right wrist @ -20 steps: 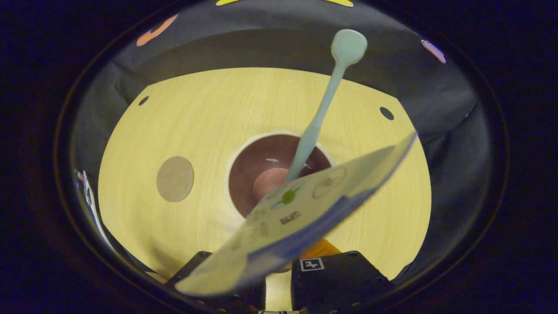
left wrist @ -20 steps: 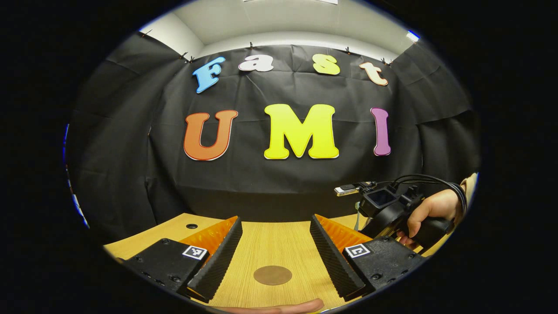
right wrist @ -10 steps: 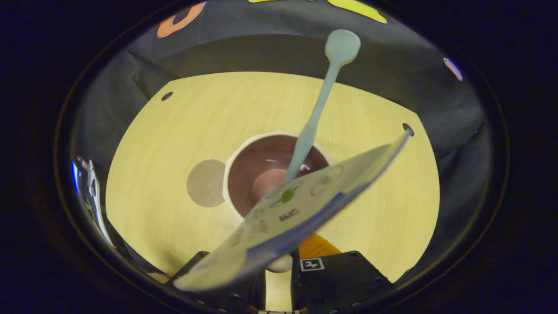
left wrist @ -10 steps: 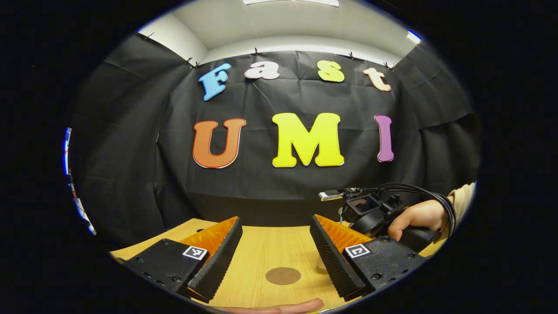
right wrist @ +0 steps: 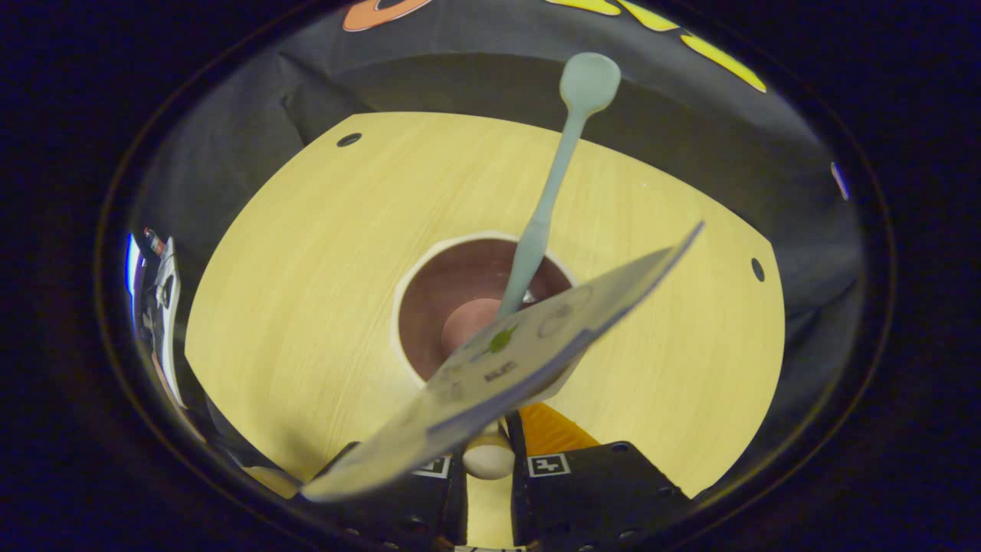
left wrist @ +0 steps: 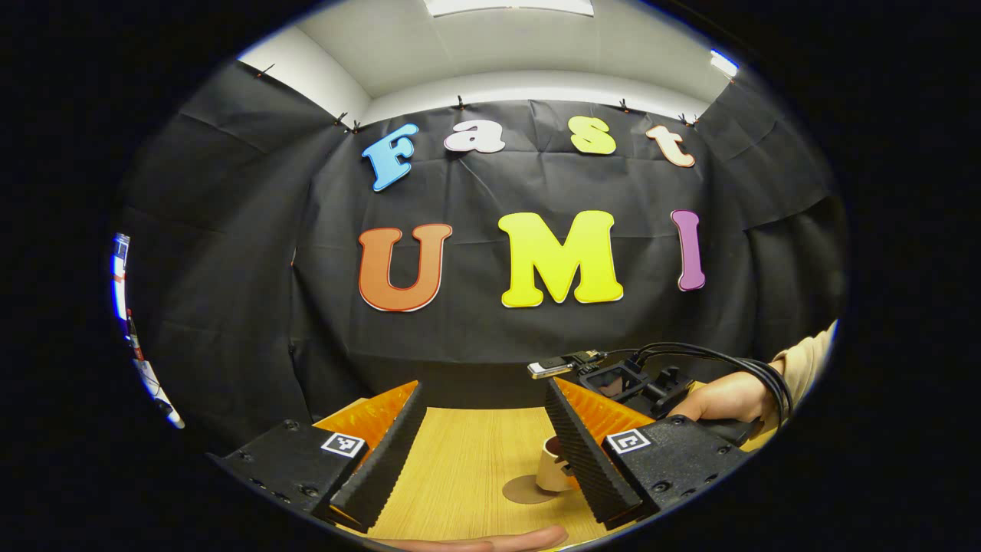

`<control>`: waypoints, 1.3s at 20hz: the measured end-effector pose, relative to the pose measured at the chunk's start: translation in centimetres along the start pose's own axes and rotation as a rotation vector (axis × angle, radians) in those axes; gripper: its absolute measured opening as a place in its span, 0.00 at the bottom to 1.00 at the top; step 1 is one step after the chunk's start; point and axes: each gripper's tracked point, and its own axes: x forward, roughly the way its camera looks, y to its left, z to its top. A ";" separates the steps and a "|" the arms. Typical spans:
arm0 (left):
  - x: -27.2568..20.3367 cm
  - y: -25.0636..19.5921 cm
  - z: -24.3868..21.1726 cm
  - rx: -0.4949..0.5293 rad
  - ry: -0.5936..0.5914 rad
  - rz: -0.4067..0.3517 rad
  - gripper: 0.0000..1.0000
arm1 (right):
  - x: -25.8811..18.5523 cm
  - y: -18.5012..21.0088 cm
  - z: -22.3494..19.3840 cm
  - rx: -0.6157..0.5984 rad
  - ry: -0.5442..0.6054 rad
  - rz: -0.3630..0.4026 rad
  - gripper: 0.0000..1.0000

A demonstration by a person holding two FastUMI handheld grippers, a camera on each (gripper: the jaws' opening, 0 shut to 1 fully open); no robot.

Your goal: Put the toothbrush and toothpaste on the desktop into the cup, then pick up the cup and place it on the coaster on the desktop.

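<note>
In the right gripper view I look down into the cup (right wrist: 429, 291), cream outside and brown inside. A pale green toothbrush (right wrist: 550, 184) stands in it, and a white and blue toothpaste tube (right wrist: 521, 360) leans across its mouth. My right gripper (right wrist: 488, 458) is shut on the near rim of the cup. In the left gripper view the cup (left wrist: 550, 464) sits over the round brown coaster (left wrist: 521, 491), half hidden by my finger; I cannot tell whether it touches. My left gripper (left wrist: 484, 399) stands open with nothing in it. A hand (left wrist: 720, 395) holds the right gripper above the cup.
The cup is on a light wooden table (right wrist: 306, 261) with small dark holes near its far corners (right wrist: 349, 139). Black cloth closes the booth behind the table. A fingertip (left wrist: 490, 540) shows at the bottom of the left gripper view.
My right gripper has carried the cup sideways until the coaster slid out of sight beneath it. The hand and gripper came lower and closer in the left gripper view, which tilted up.
</note>
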 end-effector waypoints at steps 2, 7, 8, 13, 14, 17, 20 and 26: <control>0.2 1.3 -0.1 0.007 0.000 0.024 0.98 | 0.6 0.8 0.4 -0.011 0.007 0.001 0.22; 0.5 2.2 0.0 0.010 -0.007 0.040 0.98 | 1.0 1.9 1.0 -0.028 0.009 -0.012 0.22; 0.4 2.2 -0.1 0.009 -0.006 0.038 0.98 | 1.1 1.8 0.8 -0.031 0.014 -0.015 0.22; 0.2 3.0 0.6 0.022 -0.031 0.057 0.98 | 1.6 2.6 0.7 -0.019 0.032 -0.013 0.22; 0.2 3.0 0.6 0.020 -0.037 0.058 0.98 | 1.7 2.8 0.8 -0.026 0.030 -0.002 0.22; 0.2 2.6 0.2 0.013 -0.027 0.047 0.98 | 1.9 2.8 0.4 -0.047 0.043 -0.041 0.24; 0.5 3.1 0.1 0.016 -0.020 0.058 0.98 | 1.9 2.7 1.1 -0.027 0.027 -0.024 0.25; 0.6 3.2 -0.5 0.012 -0.008 0.055 0.98 | 0.3 1.7 1.9 -0.032 -0.018 -0.035 0.51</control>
